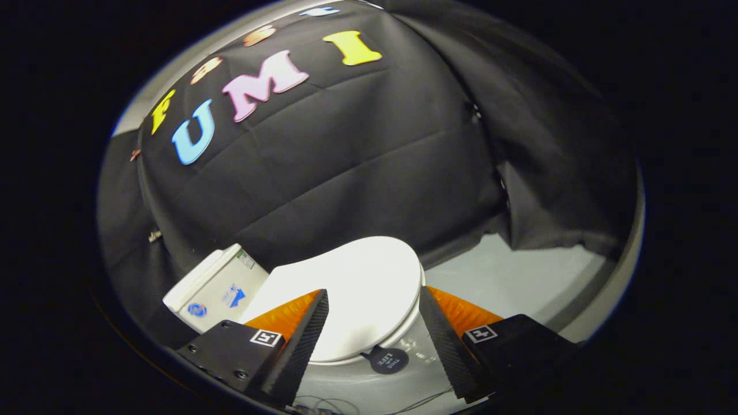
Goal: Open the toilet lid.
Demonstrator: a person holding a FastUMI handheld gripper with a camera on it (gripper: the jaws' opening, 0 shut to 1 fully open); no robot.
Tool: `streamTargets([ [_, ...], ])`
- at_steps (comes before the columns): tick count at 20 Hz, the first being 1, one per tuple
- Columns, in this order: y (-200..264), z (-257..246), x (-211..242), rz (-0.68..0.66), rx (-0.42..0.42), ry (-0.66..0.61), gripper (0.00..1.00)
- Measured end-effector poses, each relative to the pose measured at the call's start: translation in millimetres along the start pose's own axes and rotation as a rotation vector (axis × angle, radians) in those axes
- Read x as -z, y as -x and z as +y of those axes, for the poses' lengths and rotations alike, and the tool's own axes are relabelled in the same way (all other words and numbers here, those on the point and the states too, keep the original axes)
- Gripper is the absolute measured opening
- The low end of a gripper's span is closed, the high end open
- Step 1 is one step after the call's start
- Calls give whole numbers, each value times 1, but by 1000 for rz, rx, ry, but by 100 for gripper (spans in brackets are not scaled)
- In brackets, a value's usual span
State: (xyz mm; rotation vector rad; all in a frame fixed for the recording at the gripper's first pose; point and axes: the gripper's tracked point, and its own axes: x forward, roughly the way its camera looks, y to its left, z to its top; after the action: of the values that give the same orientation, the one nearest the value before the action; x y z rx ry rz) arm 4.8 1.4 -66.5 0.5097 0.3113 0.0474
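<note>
- The toilet lid [357, 288] lies closed, just ahead of the tool [375, 323].
- The tool's fingers stand spread, holding nothing.
- Lifting remains; its round front tab [387, 361] looks untouched.

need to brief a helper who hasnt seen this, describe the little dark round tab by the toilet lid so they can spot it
Find the white toilet with its lid down, tank behind it. The open gripper has a finger on either side of the lid. The tab sticks out under the lid's near edge, between the fingers: the only small dark disc against the white.
</note>
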Motion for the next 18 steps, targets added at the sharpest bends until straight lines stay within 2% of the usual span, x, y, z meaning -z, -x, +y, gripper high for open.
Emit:
streamTargets([
  [7,0,-24,27,138,51,-215,99],
  [14,5,-34,76,303,75,-431,96],
  [16,6,-35,84,332,80,-501,90],
  [18,4,-39,90,342,84,-550,90],
])
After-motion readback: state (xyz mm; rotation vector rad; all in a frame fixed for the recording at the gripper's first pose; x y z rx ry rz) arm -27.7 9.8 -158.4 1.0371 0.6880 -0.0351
